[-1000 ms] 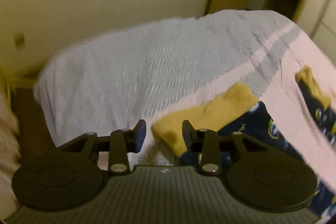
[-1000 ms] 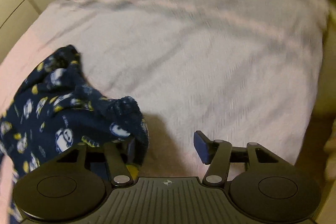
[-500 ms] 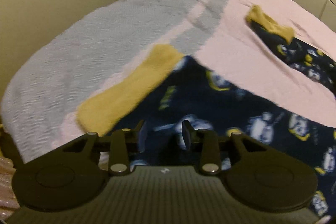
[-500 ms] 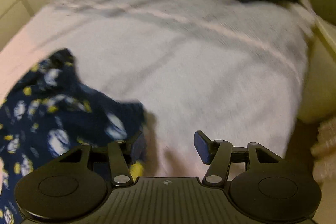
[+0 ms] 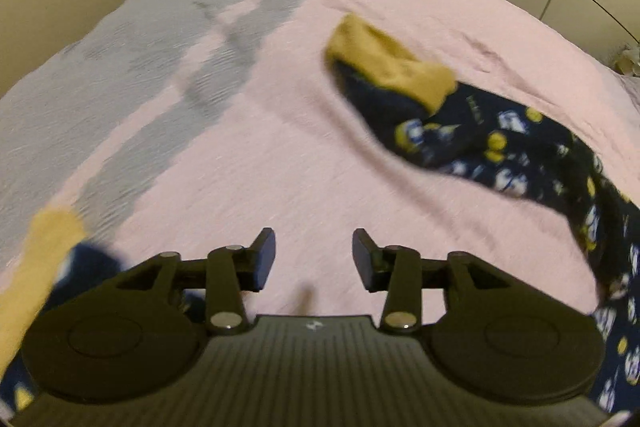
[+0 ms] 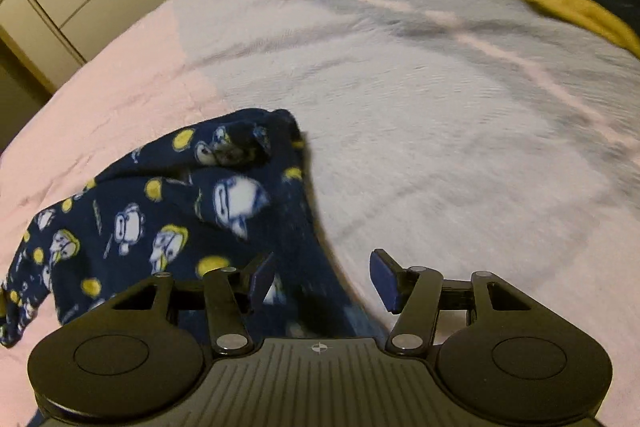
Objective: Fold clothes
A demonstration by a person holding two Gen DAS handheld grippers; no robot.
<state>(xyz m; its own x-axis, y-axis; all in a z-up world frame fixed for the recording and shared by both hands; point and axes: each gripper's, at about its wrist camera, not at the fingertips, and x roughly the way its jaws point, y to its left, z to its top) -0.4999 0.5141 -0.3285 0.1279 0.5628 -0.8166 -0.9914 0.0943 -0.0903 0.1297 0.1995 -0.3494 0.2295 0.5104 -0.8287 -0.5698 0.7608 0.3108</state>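
Half a second ago the left gripper (image 5: pixel 314 259) had dark cloth right under its fingers; now it has swung over bare pink bedding and its jaws stand wide apart with nothing between them. In the left wrist view, going left to right, a blurry yellow cuff (image 5: pixel 44 259) with a bit of dark blue cloth sits at the left edge. Next comes the soft pink and grey striped bed cover (image 5: pixel 248 131). On the right lie the fuzzy navy pyjamas with white and yellow cartoon faces (image 5: pixel 492 147), with a second yellow cuff (image 5: pixel 388 63) at the far end.

In the right wrist view the same pyjamas (image 6: pixel 160 211) are bunched up on the left. A fold of them runs down between the open fingers of the right gripper (image 6: pixel 322 279). Its jaws are apart; the cloth may touch the left finger, but the blur makes that hard to tell. The grey part of the cover fills the middle, and a yellow hem (image 6: pixel 576 11) on dark cloth lies far right.
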